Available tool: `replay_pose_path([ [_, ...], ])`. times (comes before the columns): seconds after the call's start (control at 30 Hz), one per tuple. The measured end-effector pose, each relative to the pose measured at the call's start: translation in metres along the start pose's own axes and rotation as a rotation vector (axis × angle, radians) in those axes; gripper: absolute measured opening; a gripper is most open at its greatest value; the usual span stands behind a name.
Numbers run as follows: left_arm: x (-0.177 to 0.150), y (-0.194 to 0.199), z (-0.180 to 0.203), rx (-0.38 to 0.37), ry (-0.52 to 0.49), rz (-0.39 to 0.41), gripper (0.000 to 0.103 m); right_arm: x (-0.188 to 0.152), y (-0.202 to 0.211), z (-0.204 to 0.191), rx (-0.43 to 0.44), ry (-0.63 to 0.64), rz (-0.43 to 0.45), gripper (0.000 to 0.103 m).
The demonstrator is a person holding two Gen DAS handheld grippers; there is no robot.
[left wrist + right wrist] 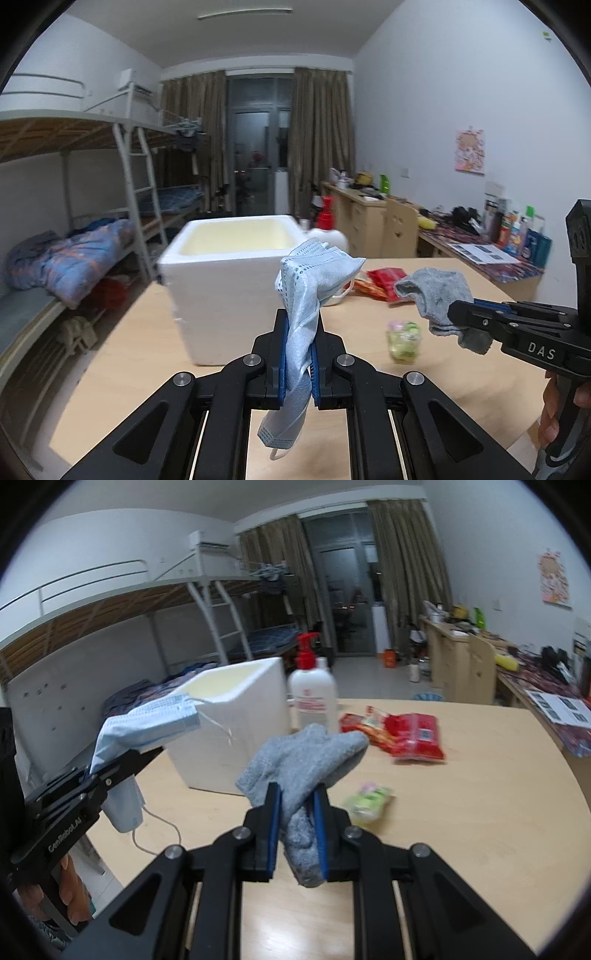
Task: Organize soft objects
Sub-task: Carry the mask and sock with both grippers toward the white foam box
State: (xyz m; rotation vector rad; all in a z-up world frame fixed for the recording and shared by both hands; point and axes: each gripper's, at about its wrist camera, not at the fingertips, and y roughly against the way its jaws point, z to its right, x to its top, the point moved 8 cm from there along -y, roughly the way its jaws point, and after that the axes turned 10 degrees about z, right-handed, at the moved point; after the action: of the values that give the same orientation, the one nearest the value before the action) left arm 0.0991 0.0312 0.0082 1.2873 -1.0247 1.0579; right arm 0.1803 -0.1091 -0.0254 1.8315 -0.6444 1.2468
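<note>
A light-blue face mask point(301, 295) is clamped between the pads of the left gripper point(298, 325) and held above the wooden table point(443, 369), in front of the white foam box point(221, 280). A grey sock point(299, 771) is pinched in the right gripper point(297, 794), near a red snack packet point(406, 734) and a pump bottle point(314, 690).
</note>
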Motion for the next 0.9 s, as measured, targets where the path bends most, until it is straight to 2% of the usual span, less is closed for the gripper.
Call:
replay_pose_path([
  [0.27, -0.001, 0.019, -0.043, 0.118, 0.036, 0.008, 0.010, 0.005, -0.016, -0.047, 0.119, 0.072, -0.012, 0.021],
  [0.47, 0.001, 0.031, -0.068, 0.173, 0.052, 0.020, 0.010, 0.006, -0.029, -0.073, 0.178, 0.109, -0.027, 0.021],
  [0.67, 0.001, 0.032, -0.075, 0.190, 0.056, 0.017, 0.010, 0.010, -0.036, -0.082, 0.199, 0.121, -0.028, 0.021],
  [0.9, 0.005, 0.023, -0.080, 0.174, 0.063, 0.010, 0.010, 0.017, -0.035, -0.084, 0.184, 0.124, -0.017, 0.021],
])
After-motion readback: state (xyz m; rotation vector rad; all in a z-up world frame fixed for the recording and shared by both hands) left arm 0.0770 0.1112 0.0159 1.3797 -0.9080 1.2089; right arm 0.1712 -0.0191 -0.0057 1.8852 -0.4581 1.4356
